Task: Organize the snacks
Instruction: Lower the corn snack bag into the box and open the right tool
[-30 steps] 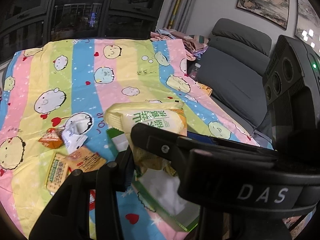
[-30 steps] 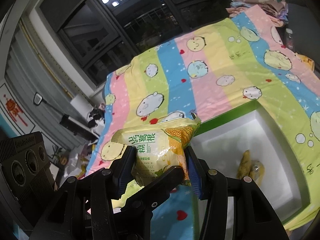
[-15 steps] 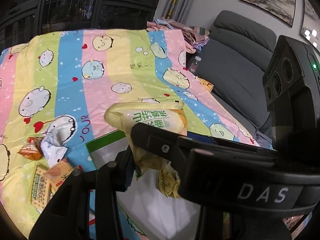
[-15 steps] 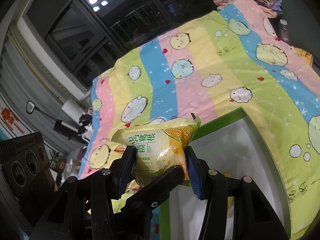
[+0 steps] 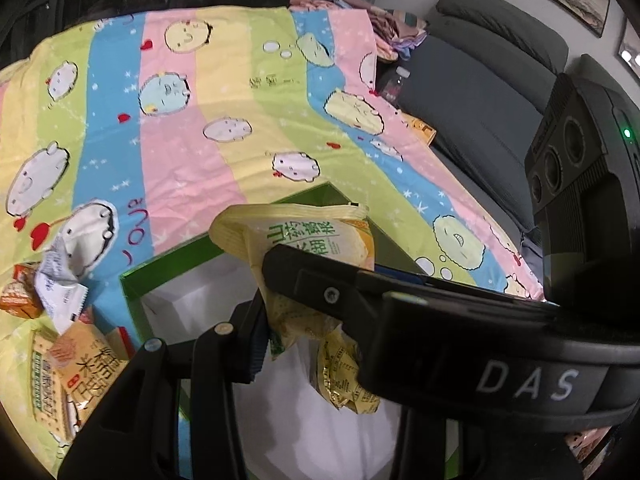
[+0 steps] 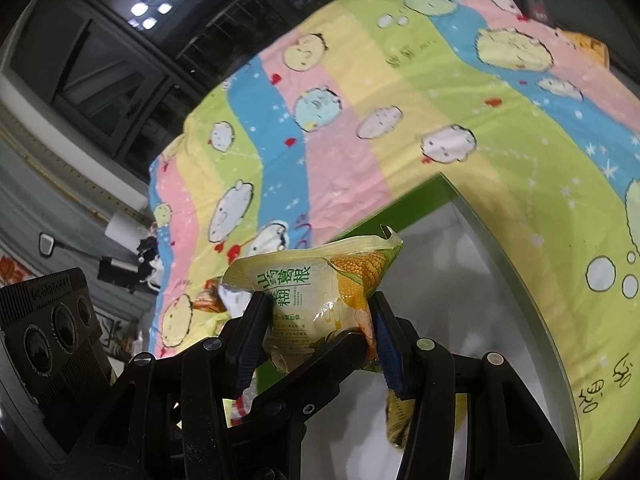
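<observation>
A yellow snack packet (image 6: 320, 288) with green print and a corn picture hangs between the blue pads of my right gripper (image 6: 316, 312), which is shut on it. My left gripper (image 5: 296, 320) is shut on the same packet (image 5: 312, 240) lower down; its right finger is hidden behind the black body of the right gripper (image 5: 440, 320). Under the packet sits a green-rimmed box (image 5: 168, 268) with a white inside (image 6: 460, 280). A second yellow packet (image 5: 344, 380) lies in the box.
Left of the box lie loose snacks: an orange packet (image 5: 20, 296), a white wrapper (image 5: 60, 288) and cracker packets (image 5: 80, 360). All rest on a striped cartoon blanket (image 5: 180, 140). A grey sofa (image 5: 480, 80) with a bottle (image 5: 394, 80) and clothes (image 5: 360, 4) is to the right.
Both grippers have carried the packet forward and down over the box. The box now fills much more of both views, and the loose snacks have slid to the left.
</observation>
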Available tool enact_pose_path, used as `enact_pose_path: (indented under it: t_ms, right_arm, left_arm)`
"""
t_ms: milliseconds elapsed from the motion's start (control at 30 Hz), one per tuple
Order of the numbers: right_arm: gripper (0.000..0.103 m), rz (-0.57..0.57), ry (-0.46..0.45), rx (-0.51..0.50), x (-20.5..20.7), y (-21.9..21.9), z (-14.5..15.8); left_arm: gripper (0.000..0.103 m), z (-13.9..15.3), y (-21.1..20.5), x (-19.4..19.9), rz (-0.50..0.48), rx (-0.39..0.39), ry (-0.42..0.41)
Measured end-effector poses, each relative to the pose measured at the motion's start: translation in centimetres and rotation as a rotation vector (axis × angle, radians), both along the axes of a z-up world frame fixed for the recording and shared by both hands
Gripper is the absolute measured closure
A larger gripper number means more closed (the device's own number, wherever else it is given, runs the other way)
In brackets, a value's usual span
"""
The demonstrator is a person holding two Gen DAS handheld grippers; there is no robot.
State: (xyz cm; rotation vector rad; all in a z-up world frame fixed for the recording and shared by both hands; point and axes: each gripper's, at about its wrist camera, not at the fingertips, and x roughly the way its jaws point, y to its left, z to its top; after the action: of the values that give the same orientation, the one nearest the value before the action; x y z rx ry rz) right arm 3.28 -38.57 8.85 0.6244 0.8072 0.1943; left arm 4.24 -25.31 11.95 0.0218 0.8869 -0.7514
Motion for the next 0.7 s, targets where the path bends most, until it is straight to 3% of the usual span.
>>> enact_pose_path:
  t_ms: [700]
  right_arm:
    - [0.05,-0.065,0.155,0.052,1.3,-2.9,-3.7]
  left_arm:
    - [0.063,-3.6,-2.6,1.9,-0.051,0.025,0.152]
